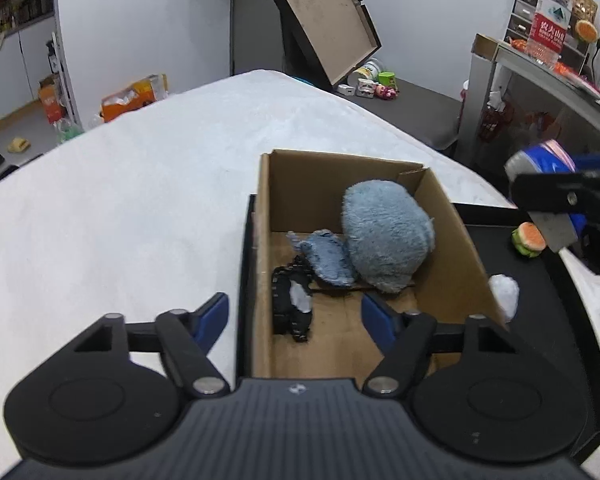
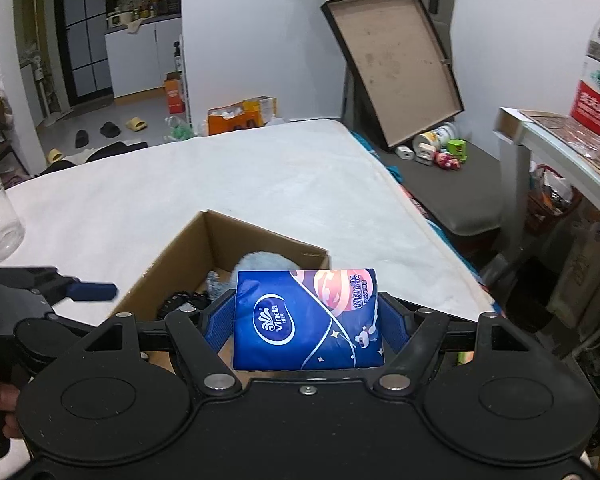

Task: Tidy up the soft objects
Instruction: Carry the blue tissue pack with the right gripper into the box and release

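Both blue pads of the right gripper [image 2: 306,322] clamp the tissue pack [image 2: 306,318] from either side, held above the near right edge of the cardboard box [image 1: 452,240]. Left gripper [image 1: 294,318] hangs spread wide with nothing between its fingers, straddling the box's near left wall. Risk: pack is soft and slick-wrapped, so it could squirm or slip out of the grip before it clears the wall, or land on the rim and tip out onto the black tray [image 1: 556,292]. Box is already part full: fluffy blue plush [image 1: 388,236] at far right, smaller blue fuzzy piece [image 1: 328,258] beside it, black item [image 1: 290,304] near left, so a drop may pile up on them. Pack looks blue with pink print, Vinda logo, plump, slightly squeezed. Burger toy [image 1: 526,238] and white wad [image 1: 504,292] sit on the tray, outside the box.
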Motion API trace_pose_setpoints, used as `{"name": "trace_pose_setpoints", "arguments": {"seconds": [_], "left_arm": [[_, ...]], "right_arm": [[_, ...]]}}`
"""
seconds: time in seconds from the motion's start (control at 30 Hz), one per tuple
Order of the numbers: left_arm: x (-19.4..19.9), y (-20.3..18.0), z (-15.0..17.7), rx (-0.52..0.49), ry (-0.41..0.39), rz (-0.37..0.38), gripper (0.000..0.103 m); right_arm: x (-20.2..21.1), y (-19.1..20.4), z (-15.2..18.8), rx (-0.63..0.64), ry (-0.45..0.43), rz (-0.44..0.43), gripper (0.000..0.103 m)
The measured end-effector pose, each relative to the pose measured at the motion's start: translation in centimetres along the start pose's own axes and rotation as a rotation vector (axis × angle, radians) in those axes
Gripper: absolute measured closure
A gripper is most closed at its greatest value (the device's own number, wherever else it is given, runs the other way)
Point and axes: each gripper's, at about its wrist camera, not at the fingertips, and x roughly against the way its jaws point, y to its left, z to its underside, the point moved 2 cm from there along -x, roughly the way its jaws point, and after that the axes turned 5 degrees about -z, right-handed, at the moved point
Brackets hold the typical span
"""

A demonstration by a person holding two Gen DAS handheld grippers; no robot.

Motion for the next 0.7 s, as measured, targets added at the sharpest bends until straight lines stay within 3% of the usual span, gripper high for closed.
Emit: {"name": "trace_pose_setpoints", "arguments": {"seconds": [0.2, 0.3, 0.7], "left_arm": [[-0.4, 0.5, 0.7, 0.0, 0.021, 0.009, 0.073], [-0.5, 0.7, 0.9, -0.011, 0.014, 0.002, 0.08], [-0.7, 1.6, 0.9, 0.016, 0.01, 0.024, 0.081]], "right_arm": [[-1.5, 1.5, -0.5, -0.007, 0.002, -0.033, 0.032], [-2.3, 2.2, -0.7, -0.01, 0.01, -0.047, 0.032], [-5.6, 4.3, -0.5, -0.007, 0.057, -0.064, 0.032]]}}
